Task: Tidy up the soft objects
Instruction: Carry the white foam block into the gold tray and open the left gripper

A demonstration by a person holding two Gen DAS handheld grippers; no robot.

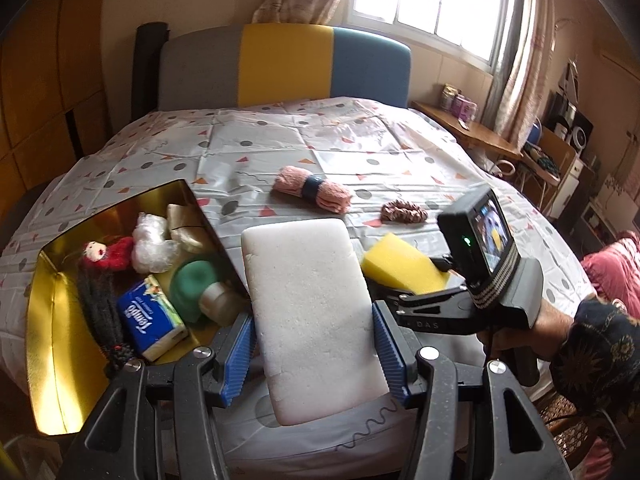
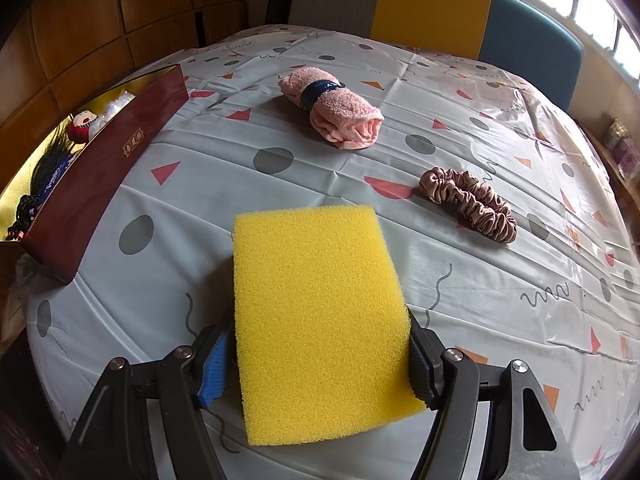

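Left wrist view: left gripper [image 1: 314, 344] pinched a white sponge [image 1: 312, 312] at the bed's [image 1: 360, 140] near edge, right beside the gold box [image 1: 52, 340].

Right wrist view: right gripper [image 2: 320, 352] pinched a yellow sponge [image 2: 324, 312]. Pink towel roll [image 2: 332, 112] & scrunchie [image 2: 468, 204] lay mid-bed.

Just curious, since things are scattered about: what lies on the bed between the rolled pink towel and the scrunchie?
Nothing: in the right wrist view only bare patterned sheet separates the rolled pink towel from the scrunchie.
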